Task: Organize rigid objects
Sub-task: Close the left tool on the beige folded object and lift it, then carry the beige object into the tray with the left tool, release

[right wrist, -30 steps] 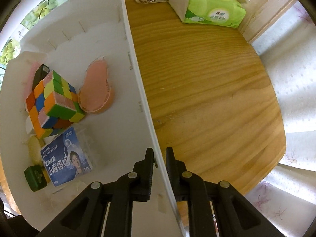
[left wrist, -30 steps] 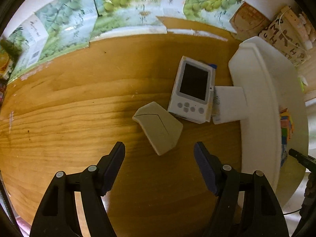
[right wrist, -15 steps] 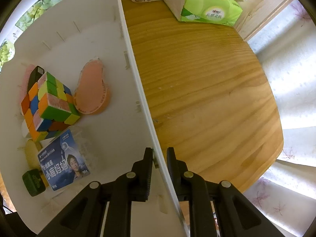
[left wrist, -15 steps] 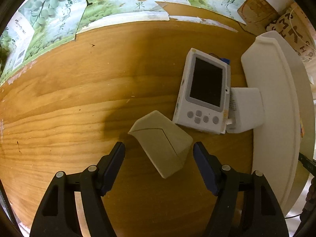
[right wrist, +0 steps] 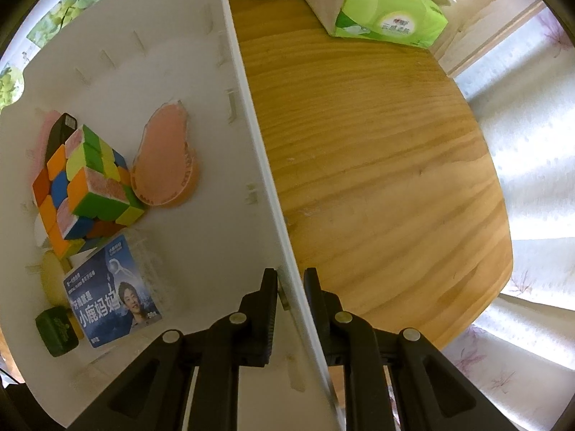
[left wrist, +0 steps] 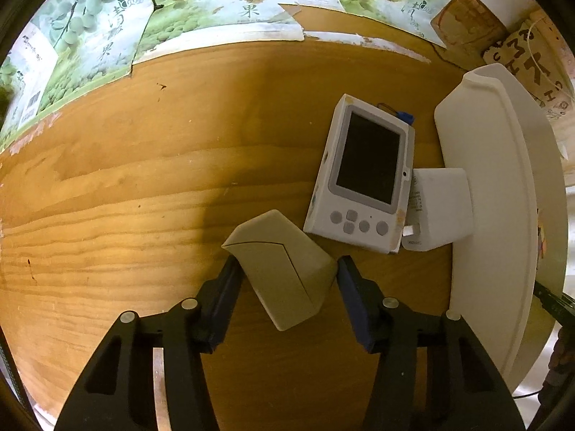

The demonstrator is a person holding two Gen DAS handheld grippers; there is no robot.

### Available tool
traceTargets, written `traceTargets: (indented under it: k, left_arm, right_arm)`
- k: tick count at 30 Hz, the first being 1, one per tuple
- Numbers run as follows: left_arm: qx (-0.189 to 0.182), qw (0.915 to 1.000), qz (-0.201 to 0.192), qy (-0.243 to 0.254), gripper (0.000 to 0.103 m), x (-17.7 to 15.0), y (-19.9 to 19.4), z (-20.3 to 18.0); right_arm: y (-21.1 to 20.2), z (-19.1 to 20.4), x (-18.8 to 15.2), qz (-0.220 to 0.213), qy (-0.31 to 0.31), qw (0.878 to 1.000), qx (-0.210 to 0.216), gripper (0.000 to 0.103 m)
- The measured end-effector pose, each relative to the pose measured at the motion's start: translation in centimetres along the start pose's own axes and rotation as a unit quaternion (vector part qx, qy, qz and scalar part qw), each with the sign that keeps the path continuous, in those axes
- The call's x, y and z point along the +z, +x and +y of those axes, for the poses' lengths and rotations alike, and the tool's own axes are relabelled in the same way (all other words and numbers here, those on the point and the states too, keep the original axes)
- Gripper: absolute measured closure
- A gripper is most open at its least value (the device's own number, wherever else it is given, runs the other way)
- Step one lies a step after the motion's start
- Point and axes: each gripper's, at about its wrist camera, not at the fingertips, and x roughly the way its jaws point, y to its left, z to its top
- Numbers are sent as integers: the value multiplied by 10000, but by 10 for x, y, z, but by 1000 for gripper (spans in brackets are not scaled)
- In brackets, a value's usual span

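1. On the round wooden table [left wrist: 151, 186], the left gripper [left wrist: 285, 269] points almost straight down over a small beige wedge-shaped box [left wrist: 284, 269], one finger on each side of it. Its jaws are closing; the box sits between them, and the pads look to be at its sides, though I cannot tell whether they press yet.
2. The beige box lies flat and turned at an angle, so the fingers meet its slanted sides rather than square faces. I would judge it could twist as they close.
3. Just beyond it lies a white handheld device with a dark screen and grey buttons [left wrist: 366, 172], and touching that, a white plug-like cube [left wrist: 440, 208] resting against the outer wall of the white plastic bin [left wrist: 488, 215]. These look to be waiting their turn.
4. The right gripper [right wrist: 291, 287] is narrow, pinched on the bin's thin rim, one finger inside and one outside. That seems meant to steady the bin while things are dropped in.
5. Inside the bin already: a colourful puzzle cube [right wrist: 86, 186], a peach-pink oval piece [right wrist: 165, 165], a blue printed packet [right wrist: 111, 294] and a small dark green block [right wrist: 55, 330].
6. A green tissue pack [right wrist: 381, 7] stands well apart at the table's far edge.
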Motion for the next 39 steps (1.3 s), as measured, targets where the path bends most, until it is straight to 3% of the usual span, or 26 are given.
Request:
traceTargets:
  k: [14, 22, 31, 39]
  left_arm:
    - [156, 9990, -387, -183, 46, -38, -53, -40]
    - [9, 9968, -801, 7, 45, -55, -86, -95]
    - [-74, 9942, -1016, 348, 45, -63, -91, -161]
    - [-179, 9942, -944, 476, 45, -70, -81, -203]
  right_arm:
    - [2, 7, 0, 31, -707, 9973, 204, 89]
    - [3, 10, -3, 56, -1316, 9903, 443, 90]
    - [3, 19, -6, -18, -2136, 9757, 494, 91]
    - [3, 33, -17, -67, -2645, 9635, 413, 91]
